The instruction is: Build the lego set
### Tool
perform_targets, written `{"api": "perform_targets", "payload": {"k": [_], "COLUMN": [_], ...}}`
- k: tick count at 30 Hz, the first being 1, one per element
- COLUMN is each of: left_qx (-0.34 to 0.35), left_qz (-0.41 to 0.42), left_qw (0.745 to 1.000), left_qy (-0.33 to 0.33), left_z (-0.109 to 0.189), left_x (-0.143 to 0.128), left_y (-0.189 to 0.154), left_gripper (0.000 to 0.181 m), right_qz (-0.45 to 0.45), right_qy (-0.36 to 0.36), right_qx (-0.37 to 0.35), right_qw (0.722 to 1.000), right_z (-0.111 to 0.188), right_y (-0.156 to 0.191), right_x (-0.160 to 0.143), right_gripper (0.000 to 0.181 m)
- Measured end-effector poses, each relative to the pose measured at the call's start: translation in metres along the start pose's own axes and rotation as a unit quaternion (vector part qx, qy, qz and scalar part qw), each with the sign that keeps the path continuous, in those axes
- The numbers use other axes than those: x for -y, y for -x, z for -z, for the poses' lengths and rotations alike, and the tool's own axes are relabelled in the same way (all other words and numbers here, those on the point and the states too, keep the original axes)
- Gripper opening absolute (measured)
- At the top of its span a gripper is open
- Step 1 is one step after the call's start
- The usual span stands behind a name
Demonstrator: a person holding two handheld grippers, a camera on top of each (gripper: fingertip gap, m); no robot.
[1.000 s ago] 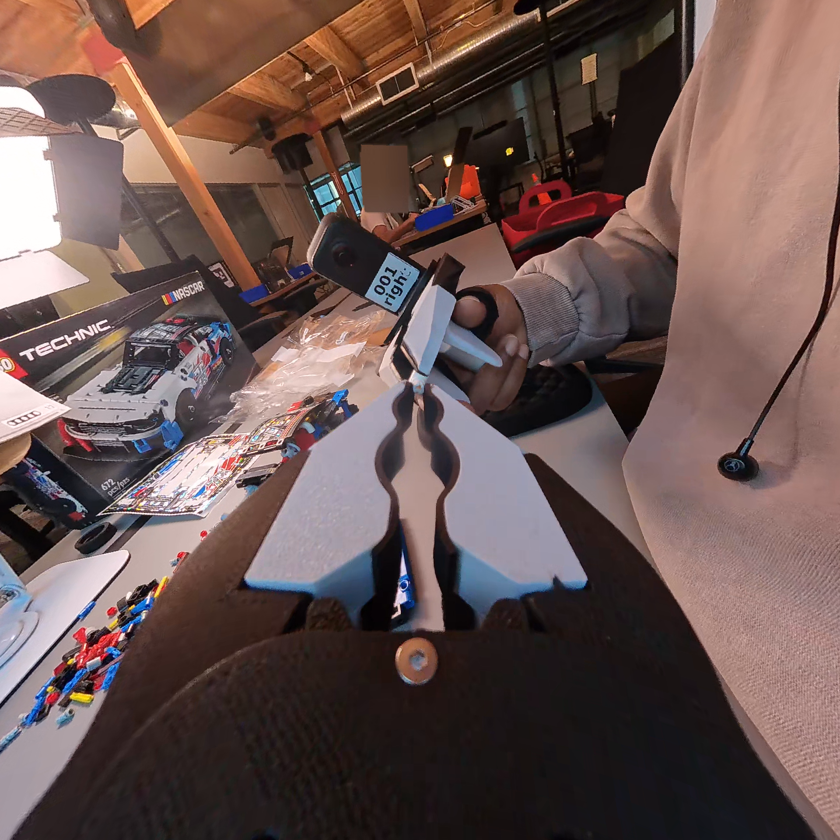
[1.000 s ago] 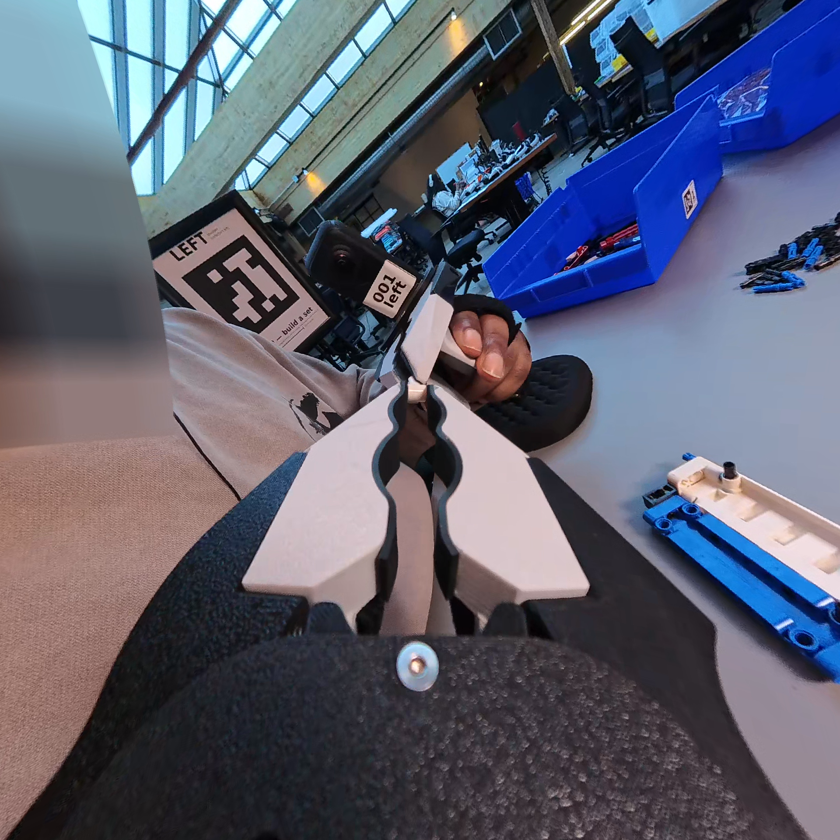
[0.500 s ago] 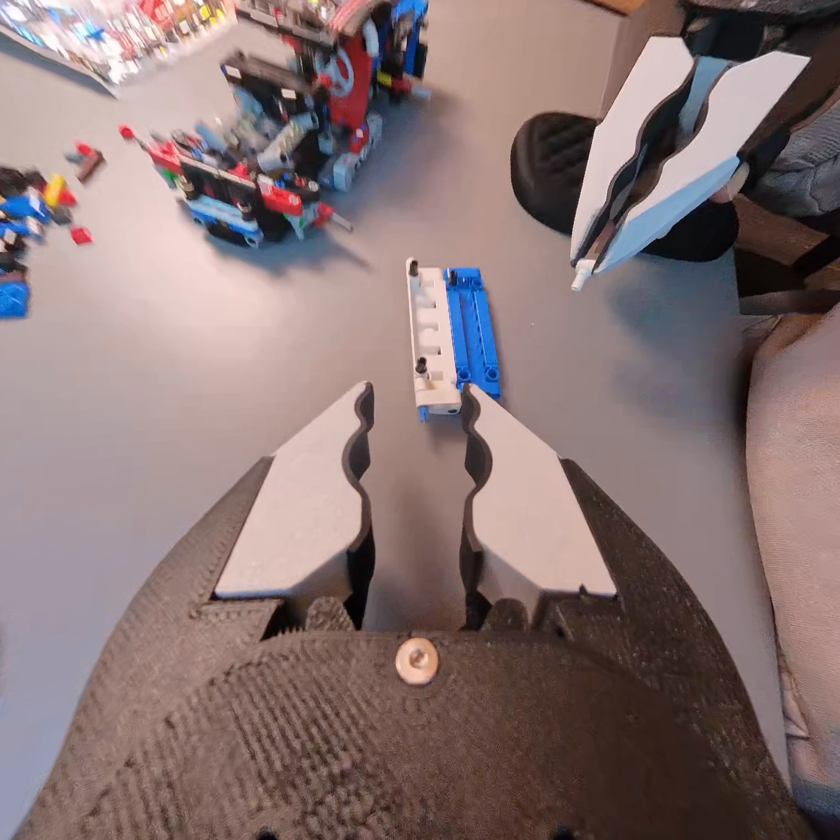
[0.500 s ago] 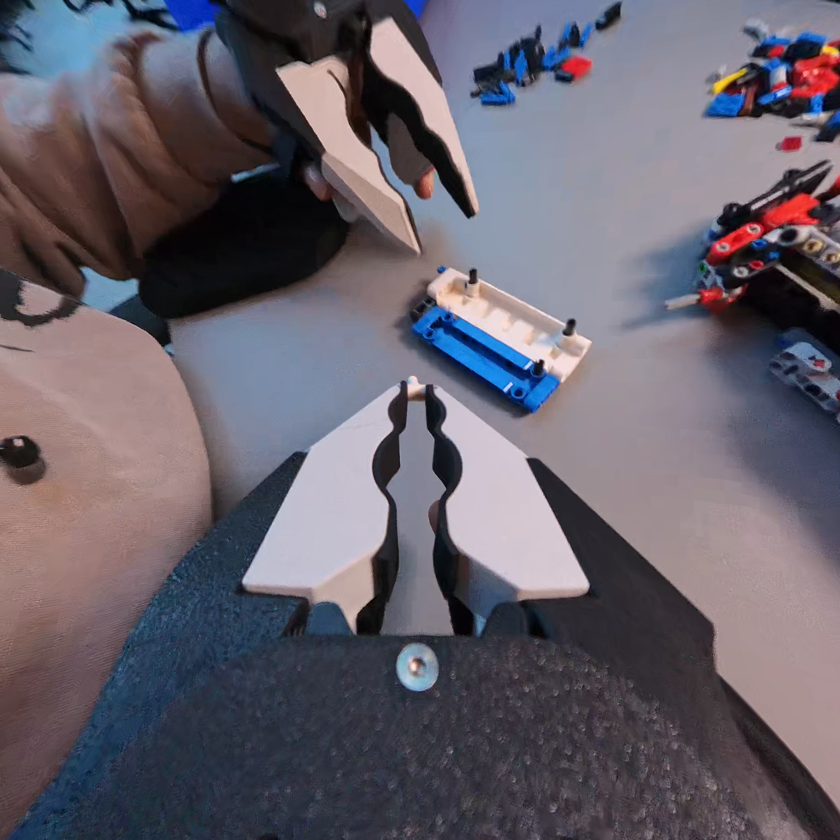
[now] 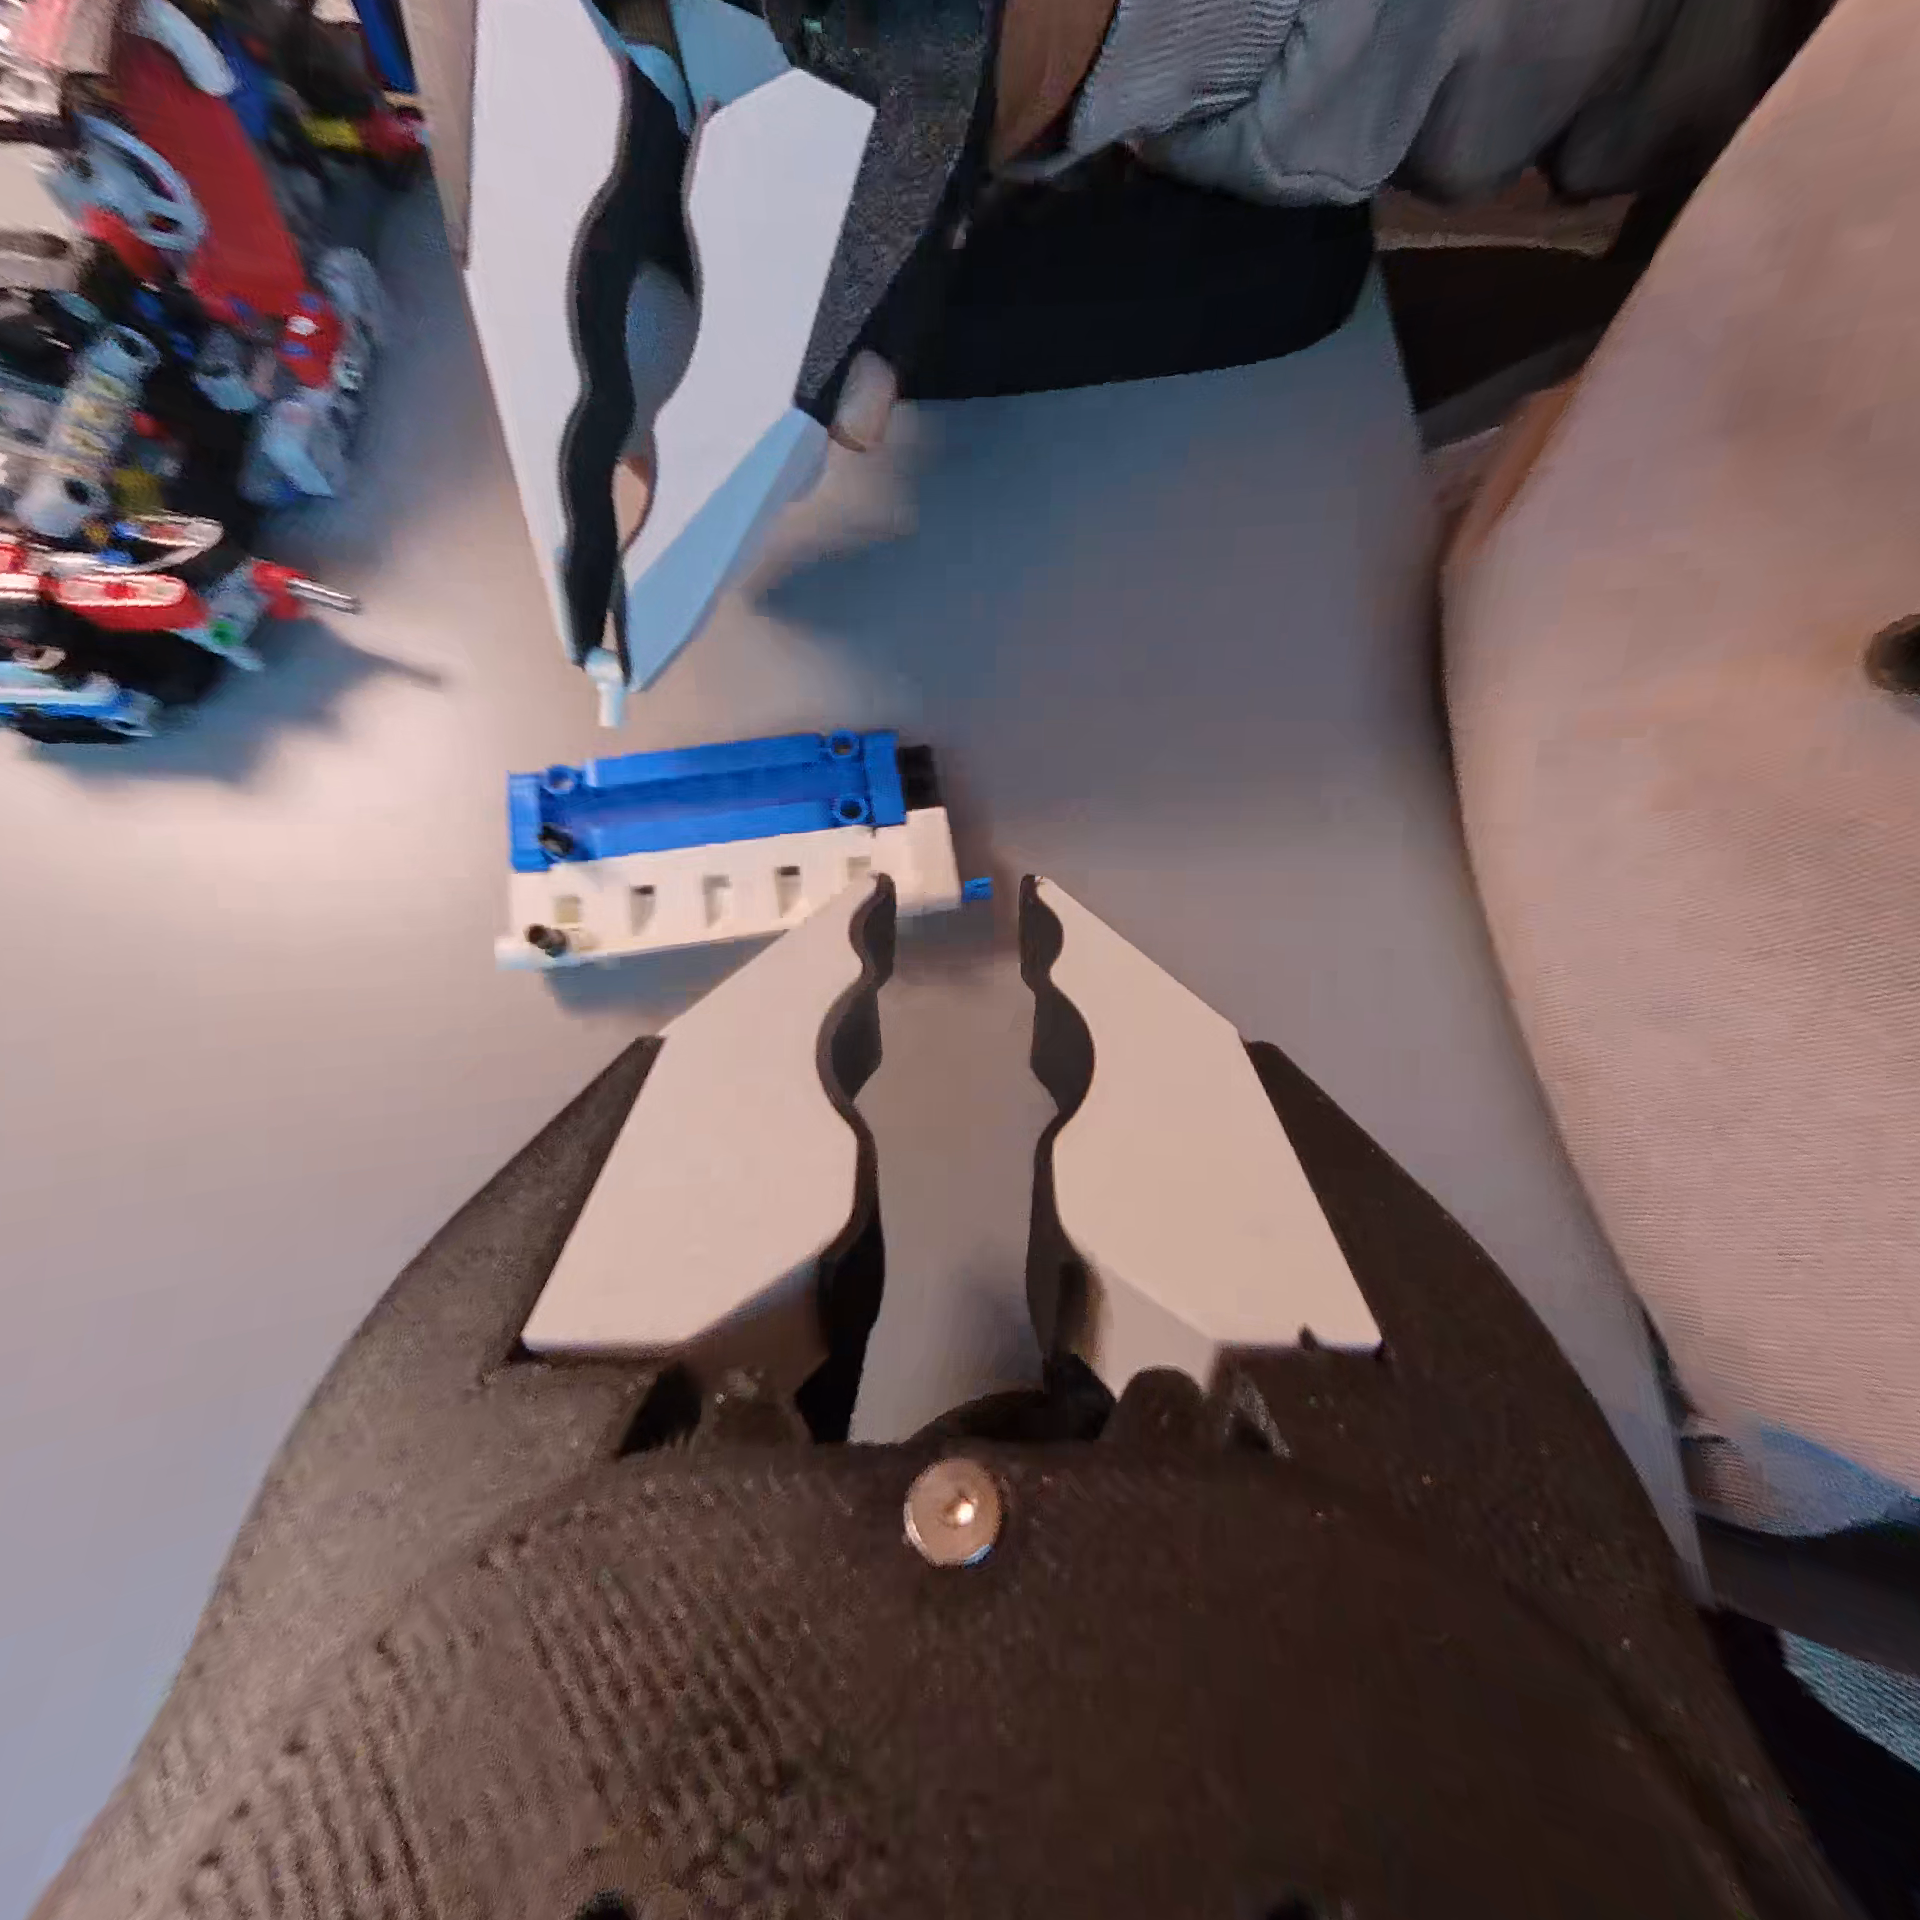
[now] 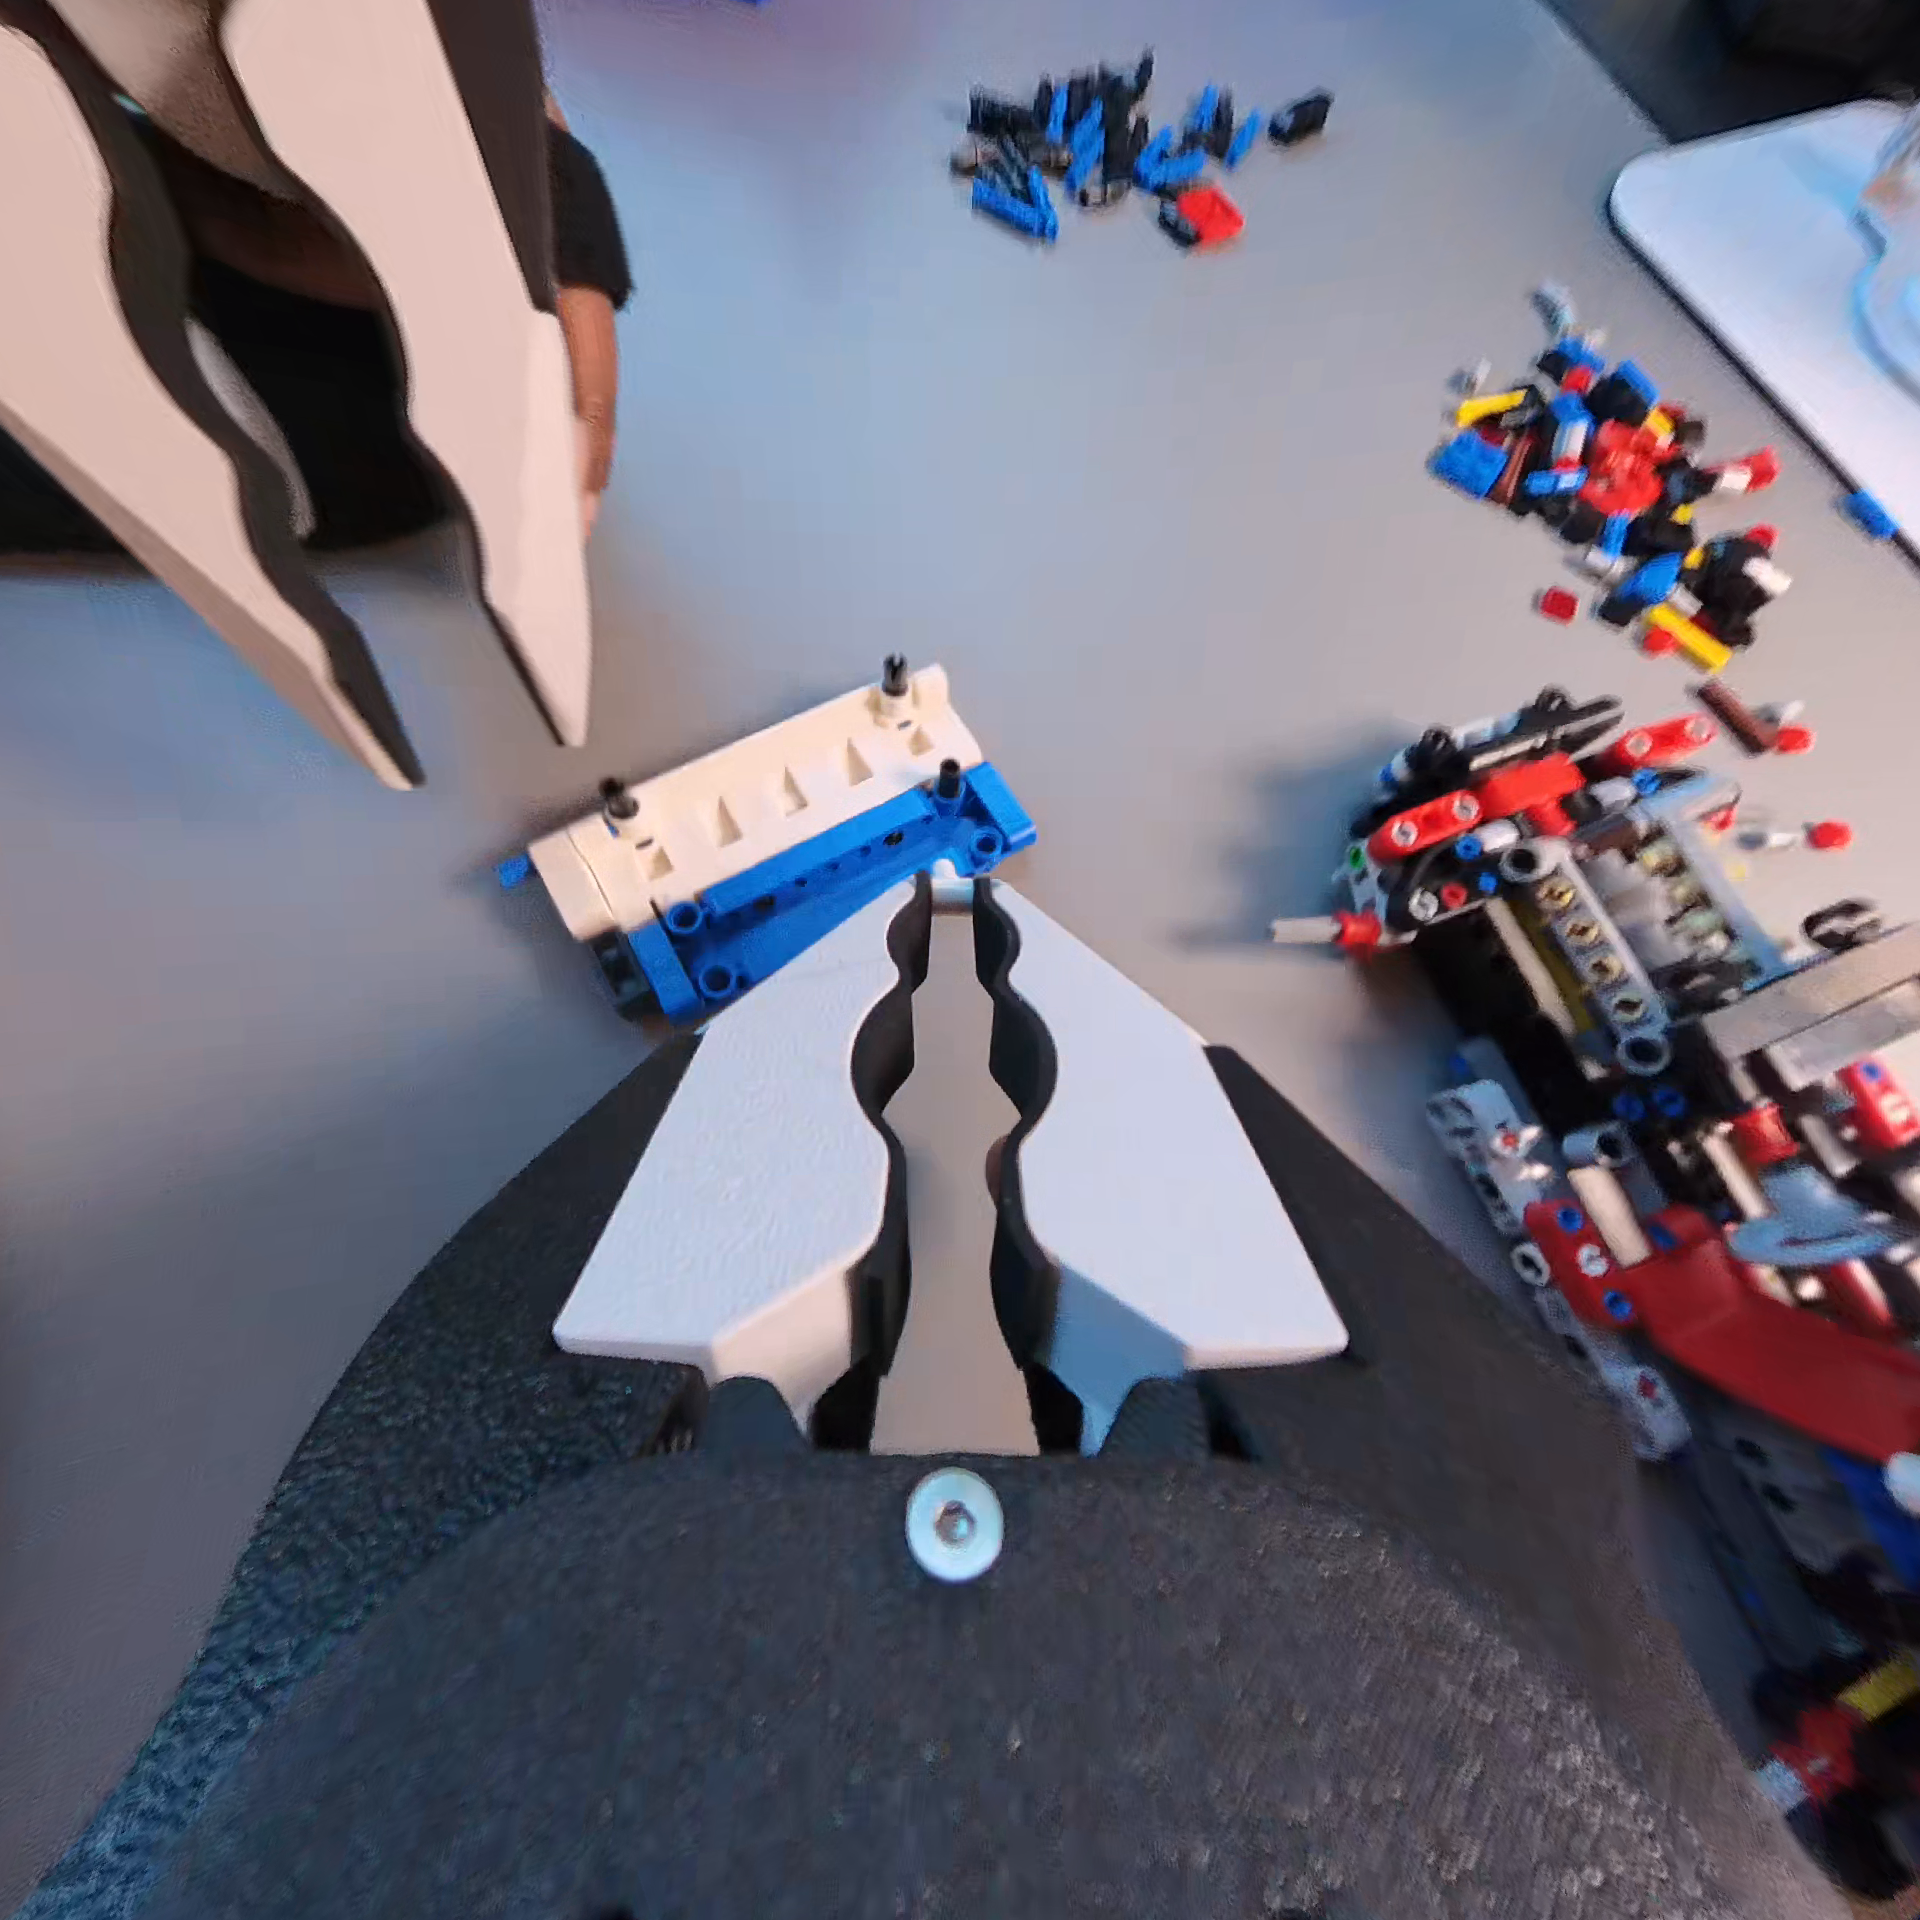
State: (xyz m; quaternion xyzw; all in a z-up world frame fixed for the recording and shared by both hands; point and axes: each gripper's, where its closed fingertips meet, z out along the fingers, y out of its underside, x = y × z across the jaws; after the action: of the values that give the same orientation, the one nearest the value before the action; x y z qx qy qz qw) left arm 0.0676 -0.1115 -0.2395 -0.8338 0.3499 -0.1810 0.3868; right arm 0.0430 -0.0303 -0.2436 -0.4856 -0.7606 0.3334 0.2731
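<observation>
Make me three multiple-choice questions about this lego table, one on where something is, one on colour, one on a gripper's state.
1. Where does the blue and white panel lie?
A. flat on the grey table
B. inside a blue bin
C. on top of the half-built car

2. What colour is the small piece pinched at the right gripper tips?
A. red
B. white
C. yellow

3. How do the left gripper jaws stand?
A. shut on the panel
B. shut on a black pin
C. open, holding nothing

Answers: 1 A, both views show it flat on bare tabletop; 2 B, a pale white stub pokes from the tips; 3 C, table shows through the gap.
</observation>
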Motion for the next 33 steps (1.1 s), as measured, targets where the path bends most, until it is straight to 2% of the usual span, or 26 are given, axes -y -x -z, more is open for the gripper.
{"api": "perform_targets", "payload": {"k": [1,5,8,10,12,15,18,20,23,25,29,33], "left_qx": [0.015,0.030,0.012,0.011,0.011,-0.002,-0.001,-0.008,-0.035,-0.067,-0.136,-0.191], "left_qz": [-0.013,-0.121,-0.209,-0.286,-0.343,-0.374,-0.363,-0.325,-0.209,-0.113,0.009,0.067], "left_qw": [1.000,0.992,0.976,0.953,0.933,0.920,0.925,0.941,0.977,0.989,0.973,0.949], "left_qy": [-0.002,0.013,0.066,0.104,0.111,0.114,0.113,0.091,0.001,-0.061,-0.186,-0.241], "left_z": [0.003,0.003,-0.007,-0.014,-0.019,-0.024,-0.029,-0.030,-0.020,-0.009,0.011,0.012], "left_x": [0.001,0.000,-0.011,-0.017,-0.015,-0.014,-0.013,-0.008,0.016,0.033,0.067,0.075], "left_y": [0.007,0.019,0.023,0.026,0.026,0.027,0.032,0.030,0.022,0.017,0.005,-0.002], "left_gripper": [0.023,0.032,0.037,0.034,0.029,0.020,0.010,0.006,0.003,0.003,0.002,0.002], "right_qz": [0.006,-0.007,-0.025,-0.030,-0.029,-0.042,-0.043,-0.021,0.012,0.025,0.041,0.058], "right_qy": [-0.017,-0.030,-0.027,-0.026,-0.028,-0.031,-0.029,-0.023,-0.032,-0.046,-0.080,-0.126], "right_qx": [-0.003,-0.015,-0.012,-0.012,-0.015,0.000,0.013,0.012,0.003,0.007,-0.003,0.008], "right_qw": [1.000,0.999,0.999,0.999,0.999,0.999,0.999,0.999,0.999,0.999,0.996,0.990], "right_z": [0.002,0.019,0.031,0.039,0.046,0.051,0.049,0.046,0.044,0.046,0.045,0.042], "right_y": [-0.003,-0.013,-0.010,-0.005,0.000,0.008,0.014,0.015,0.014,0.015,0.012,0.011], "right_x": [0.008,0.011,-0.001,-0.009,-0.015,-0.020,-0.022,-0.023,-0.021,-0.018,-0.004,0.014], "right_gripper": [0.006,0.006,0.006,0.006,0.006,0.006,0.006,0.006,0.006,0.006,0.006,0.006]}}
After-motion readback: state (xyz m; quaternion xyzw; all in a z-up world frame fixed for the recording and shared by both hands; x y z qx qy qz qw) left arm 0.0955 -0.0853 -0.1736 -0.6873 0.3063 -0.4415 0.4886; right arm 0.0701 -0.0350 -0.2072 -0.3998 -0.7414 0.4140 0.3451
